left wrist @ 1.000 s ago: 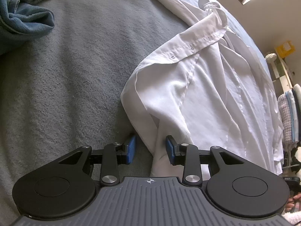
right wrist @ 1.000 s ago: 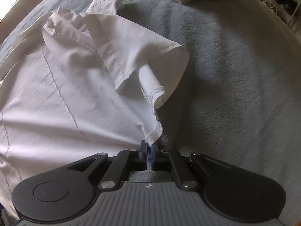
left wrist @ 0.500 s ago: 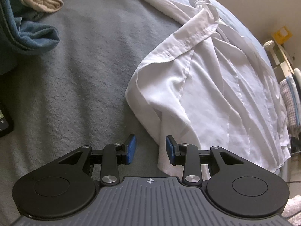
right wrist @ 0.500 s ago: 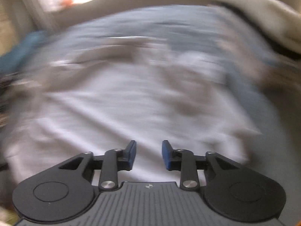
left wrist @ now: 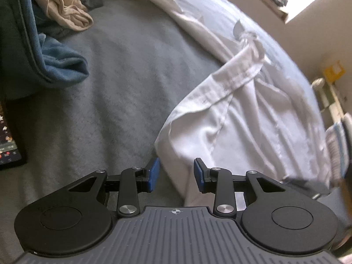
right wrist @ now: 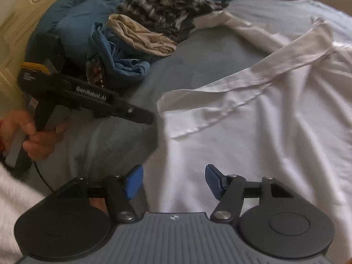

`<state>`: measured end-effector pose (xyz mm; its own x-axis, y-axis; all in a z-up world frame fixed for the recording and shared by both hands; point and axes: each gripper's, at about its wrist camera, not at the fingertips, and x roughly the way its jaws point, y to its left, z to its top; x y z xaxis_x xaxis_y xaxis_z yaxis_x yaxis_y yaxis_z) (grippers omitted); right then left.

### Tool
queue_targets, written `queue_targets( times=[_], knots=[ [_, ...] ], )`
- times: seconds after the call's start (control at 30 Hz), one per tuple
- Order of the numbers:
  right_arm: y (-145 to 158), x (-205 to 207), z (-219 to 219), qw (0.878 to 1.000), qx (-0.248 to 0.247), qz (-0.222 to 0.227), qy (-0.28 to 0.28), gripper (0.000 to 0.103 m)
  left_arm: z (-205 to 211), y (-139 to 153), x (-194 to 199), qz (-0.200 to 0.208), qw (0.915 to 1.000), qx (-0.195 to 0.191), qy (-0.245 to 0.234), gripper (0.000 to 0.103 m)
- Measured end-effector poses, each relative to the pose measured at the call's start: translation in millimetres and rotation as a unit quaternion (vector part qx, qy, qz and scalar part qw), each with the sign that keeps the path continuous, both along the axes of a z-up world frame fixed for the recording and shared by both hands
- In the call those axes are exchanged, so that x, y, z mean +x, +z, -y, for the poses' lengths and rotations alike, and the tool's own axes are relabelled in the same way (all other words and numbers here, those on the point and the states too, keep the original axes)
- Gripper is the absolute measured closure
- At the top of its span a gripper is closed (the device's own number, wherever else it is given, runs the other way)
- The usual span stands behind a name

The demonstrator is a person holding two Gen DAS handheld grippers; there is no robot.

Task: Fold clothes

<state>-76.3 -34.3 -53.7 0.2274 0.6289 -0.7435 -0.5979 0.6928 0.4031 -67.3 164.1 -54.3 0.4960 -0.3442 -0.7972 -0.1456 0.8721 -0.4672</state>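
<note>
My left claw (left wrist: 175,177) is spread apart with nothing between its blue pads, hovering low over the near edge of the white shirt (left wrist: 253,118), whose hem runs just under the gap. The shirt lies spread across the grey blanket (left wrist: 114,92) on the bed, rumpled, with one sleeve (left wrist: 198,24) trailing off toward the far side. From my right wrist camera, the right claw (right wrist: 173,181) is also released and wide, empty, poised above the broad flat panel of the same shirt (right wrist: 253,136). A folded-over strip of the shirt's front edge (right wrist: 198,114) sits ahead of it. To the left in that view I can see the person's hand (right wrist: 33,136) gripping the handle of the left tool, its black body pointing toward the shirt's corner. Beyond, a heap of other clothes waits near the blue pillow (right wrist: 83,15): a beige garment (right wrist: 140,35), a dark checked garment (right wrist: 167,2) and blue denim (right wrist: 123,59). A dark screen (left wrist: 8,140) lies at the blanket's left edge.
</note>
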Motion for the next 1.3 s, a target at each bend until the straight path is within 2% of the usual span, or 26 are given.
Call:
queue_targets(
  times=[0.1, 0.27, 0.33, 0.37, 0.43, 0.5, 0.57, 0.67, 0.8, 0.83, 0.93, 1.03, 1.1, 1.17, 1.27, 1.3],
  knots=[
    [-7, -1, -8, 1.0, 0.001, 0.001, -0.001, 0.037, 1, -2, 9, 0.009, 0.9999, -0.009, 0.003, 0.06],
    [-14, 0, 2, 1.0, -0.002, -0.009, -0.03, 0.038, 3, -11, 25, 0.017, 0.9998, -0.005, 0.011, 0.06],
    [-18, 4, 6, 0.999, -0.002, -0.017, -0.047, 0.038, 4, -9, 25, 0.029, 0.9995, 0.001, 0.012, 0.065],
    [-18, 6, 10, 0.998, -0.001, -0.021, -0.056, 0.038, 5, -8, 25, 0.035, 0.9993, 0.004, 0.013, 0.072],
    [-16, 9, 20, 0.996, 0.006, -0.025, -0.08, 0.038, 9, -5, 25, 0.043, 0.999, 0.008, 0.006, 0.076],
    [-14, 14, 33, 0.993, 0.018, -0.033, -0.11, 0.038, 15, -2, 24, 0.049, 0.9987, 0.01, -0.009, 0.087],
    [-13, 19, 47, 0.988, 0.031, -0.043, -0.142, 0.038, 23, 0, 24, 0.051, 0.9983, -0.011, -0.027, 0.092],
    [-11, 26, 78, 0.975, 0.063, -0.058, -0.205, 0.038, 35, 3, 25, 0.053, 0.9962, -0.042, -0.054, 0.095],
    [-8, 29, 123, 0.948, 0.107, -0.073, -0.29, 0.038, 55, 6, 27, 0.06, 0.9903, -0.082, -0.095, 0.097],
    [-9, 28, 132, 0.941, 0.119, -0.077, -0.306, 0.038, 62, 8, 26, 0.063, 0.9892, -0.08, -0.105, 0.097],
    [-10, 23, 158, 0.92, 0.153, -0.09, -0.35, 0.038, 76, 18, 22, 0.087, 0.9871, -0.038, -0.129, 0.097],
    [-12, 19, 163, 0.917, 0.16, -0.093, -0.354, 0.038, 72, 14, 23, 0.082, 0.9895, -0.016, -0.118, 0.089],
    [-14, 19, 160, 0.919, 0.159, -0.097, -0.347, 0.038, 69, 11, 23, 0.078, 0.9908, -0.001, -0.11, 0.06],
    [-16, 20, 151, 0.925, 0.156, -0.103, -0.331, 0.038, 67, 9, 23, 0.075, 0.9918, 0.014, -0.103, 0.046],
    [-18, 19, 136, 0.934, 0.155, -0.109, -0.304, 0.038, 62, 5, 24, 0.07, 0.9926, 0.037, -0.092, 0.046],
    [-17, 18, 134, 0.935, 0.155, -0.111, -0.3, 0.038, 61, 4, 24, 0.068, 0.9928, 0.044, -0.088, 0.049]
  ],
)
